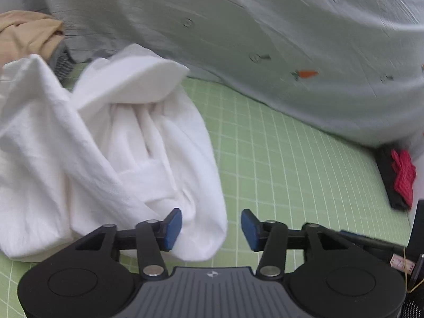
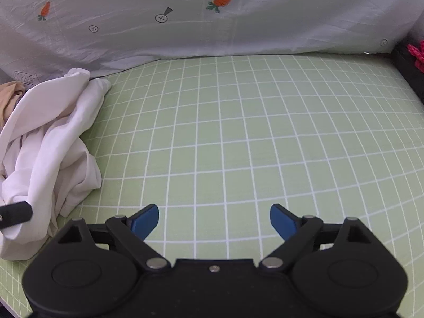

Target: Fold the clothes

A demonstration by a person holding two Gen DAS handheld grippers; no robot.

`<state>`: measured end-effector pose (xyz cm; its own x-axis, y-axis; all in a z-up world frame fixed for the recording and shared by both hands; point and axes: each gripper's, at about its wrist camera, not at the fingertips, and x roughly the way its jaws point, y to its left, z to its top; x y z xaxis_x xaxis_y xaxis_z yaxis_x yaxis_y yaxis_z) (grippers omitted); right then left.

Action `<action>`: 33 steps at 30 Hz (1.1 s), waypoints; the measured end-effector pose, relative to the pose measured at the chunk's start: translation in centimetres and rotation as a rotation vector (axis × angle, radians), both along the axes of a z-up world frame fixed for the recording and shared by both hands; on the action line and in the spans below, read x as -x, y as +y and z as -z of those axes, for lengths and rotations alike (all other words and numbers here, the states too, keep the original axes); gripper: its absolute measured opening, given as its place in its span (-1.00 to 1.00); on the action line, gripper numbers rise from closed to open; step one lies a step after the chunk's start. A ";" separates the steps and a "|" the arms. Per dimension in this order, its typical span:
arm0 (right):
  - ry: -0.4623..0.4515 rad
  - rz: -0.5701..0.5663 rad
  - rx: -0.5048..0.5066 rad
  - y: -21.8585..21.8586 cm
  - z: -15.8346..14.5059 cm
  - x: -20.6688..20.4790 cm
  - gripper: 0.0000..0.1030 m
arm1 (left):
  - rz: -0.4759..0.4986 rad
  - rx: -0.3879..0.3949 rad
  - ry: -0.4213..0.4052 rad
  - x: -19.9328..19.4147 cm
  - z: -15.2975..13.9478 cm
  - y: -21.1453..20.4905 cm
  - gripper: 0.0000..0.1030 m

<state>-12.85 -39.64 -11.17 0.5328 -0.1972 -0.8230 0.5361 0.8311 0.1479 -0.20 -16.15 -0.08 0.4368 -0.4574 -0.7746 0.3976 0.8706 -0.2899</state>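
Note:
A crumpled white garment lies in a heap on the green checked sheet. My left gripper hovers open at the heap's near right edge, its left blue pad over the cloth and nothing between the pads. In the right wrist view the same white garment sits at the far left. My right gripper stands open over bare green sheet, well to the right of the heap. A black part of the left gripper's tool pokes in at the left edge.
A pale grey carrot-print cover bulges along the back, also across the top as the carrot-print cover. A tan garment lies behind the white heap. A black and red fabric item sits at the right edge.

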 end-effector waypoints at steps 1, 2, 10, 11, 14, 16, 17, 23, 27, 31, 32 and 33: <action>-0.005 -0.011 -0.008 -0.3 -0.1 -0.7 0.79 | -0.059 0.010 -0.011 -0.7 -0.6 0.7 0.22; -0.014 -0.022 -0.017 -0.6 -0.3 -1.4 0.79 | -0.117 0.020 -0.023 -1.3 -1.3 1.4 0.28; -0.123 -0.125 -0.103 -0.3 -0.8 -11.2 0.90 | -0.517 -0.067 -0.033 -9.6 -1.4 5.8 0.61; -0.127 -0.136 -0.126 0.0 -0.6 -12.7 0.91 | -0.550 -0.080 -0.003 -10.6 -0.9 6.5 0.61; -0.138 -0.169 -0.194 0.8 0.1 -17.2 0.92 | -0.623 -0.078 0.079 -13.2 1.1 8.5 0.61; -0.145 -0.191 -0.239 1.4 0.6 -20.2 0.92 | -0.666 -0.079 0.104 -14.1 2.1 9.7 0.61; -0.149 -0.202 -0.262 1.7 0.9 -21.7 0.92 | -0.684 -0.085 0.114 -14.5 2.5 10.2 0.61; -0.065 -0.297 -0.360 4.5 3.8 -29.0 0.60 | -0.748 -0.111 0.174 -15.3 4.4 12.8 0.61; -0.068 -0.337 -0.365 5.5 4.4 -30.0 -0.78 | -0.762 -0.086 0.201 -14.9 4.8 13.5 0.61; -0.117 -0.333 -0.111 4.1 2.2 -25.7 -0.91 | -0.721 -0.124 0.158 -14.4 3.7 12.2 0.61; -0.129 -0.296 -0.098 2.7 1.6 -23.9 -0.91 | -0.702 -0.122 0.143 -14.0 3.2 11.9 0.61; -0.139 -0.252 -0.099 1.2 1.0 -21.9 -0.91 | -0.682 -0.116 0.131 -13.7 2.7 11.5 0.61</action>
<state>9.10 -38.47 -12.20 0.6635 0.0329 -0.7475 0.2838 0.9133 0.2922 13.47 -4.64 -2.82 0.4966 -0.0262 -0.8676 -0.2796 0.9414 -0.1885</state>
